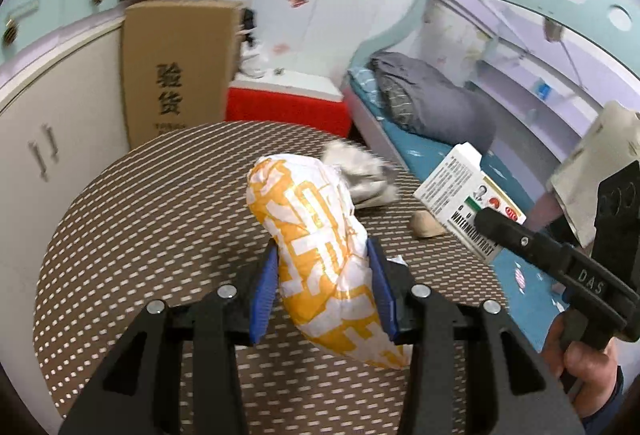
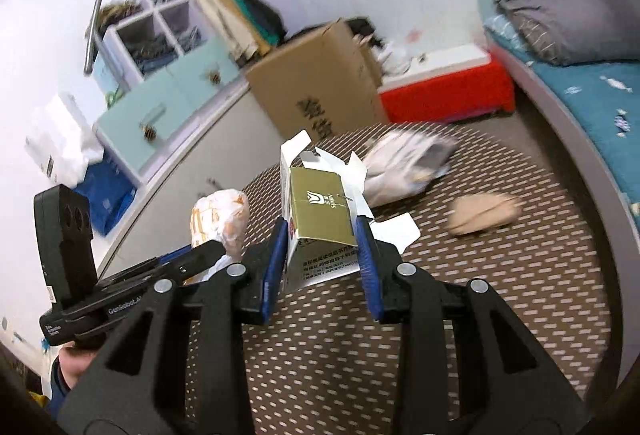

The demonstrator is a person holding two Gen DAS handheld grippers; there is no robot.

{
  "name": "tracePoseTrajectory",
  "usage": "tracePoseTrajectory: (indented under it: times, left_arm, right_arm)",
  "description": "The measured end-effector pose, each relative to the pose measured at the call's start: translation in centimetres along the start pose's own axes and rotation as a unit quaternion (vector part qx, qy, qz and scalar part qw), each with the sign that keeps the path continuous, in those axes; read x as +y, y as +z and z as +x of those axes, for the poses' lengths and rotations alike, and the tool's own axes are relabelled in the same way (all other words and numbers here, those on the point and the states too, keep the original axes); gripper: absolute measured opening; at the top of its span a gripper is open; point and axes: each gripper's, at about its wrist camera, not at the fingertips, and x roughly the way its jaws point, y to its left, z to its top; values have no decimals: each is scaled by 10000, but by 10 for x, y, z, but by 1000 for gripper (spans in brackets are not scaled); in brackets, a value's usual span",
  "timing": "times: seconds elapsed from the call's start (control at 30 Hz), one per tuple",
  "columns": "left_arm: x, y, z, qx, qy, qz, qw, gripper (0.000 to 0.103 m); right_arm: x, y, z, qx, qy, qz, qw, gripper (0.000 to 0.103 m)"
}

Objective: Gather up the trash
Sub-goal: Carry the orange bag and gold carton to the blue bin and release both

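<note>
Above a round dotted table (image 1: 160,195), the left gripper (image 1: 324,287) pinches a crumpled orange-and-white wrapper (image 1: 320,255) between its fingers; the right gripper (image 2: 322,267) clamps a torn-open carton (image 2: 320,219).

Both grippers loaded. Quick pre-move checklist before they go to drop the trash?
1. Left gripper gripping the orange wrapper: ok.
2. Right gripper gripping the box: ok.
3. Box flaps loose, may snag: not ok.
4. Grippers apart: ok.
5. Bin in sight: not ok, none in either view.
6. Table cleared: not ok, crumpled paper and tan scrap remain.
</note>
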Motion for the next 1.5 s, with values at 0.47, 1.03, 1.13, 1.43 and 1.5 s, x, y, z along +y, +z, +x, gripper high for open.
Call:
tracePoseTrajectory:
  times: [0.47,1.03,1.13,1.43,1.5]
  left_arm:
    - [-157,11,33,109,-880,1031,9907,43]
    - [-273,-13,129,959,-1454,1589,9718,42]
    - [-285,-17,151,1148,-1470,1637,9687,42]
    - [-324,-35,217,1779,-1531,1842,9545,43]
    - [-328,-39,228,1918,-1537,1890,9507,45]
  right_arm:
    - [-129,6,-109,-808,-620,971,9901,35]
    - [-323,-75,-58,288,-1597,2907,9430,39]
    - [-346,-87,-35,479,-1503,3137,9363,48]
    - [-367,-97,-62,26,-1710,3573,9182,78]
    - [-366,-91,-75,-136,-1776,3541,9181,81]
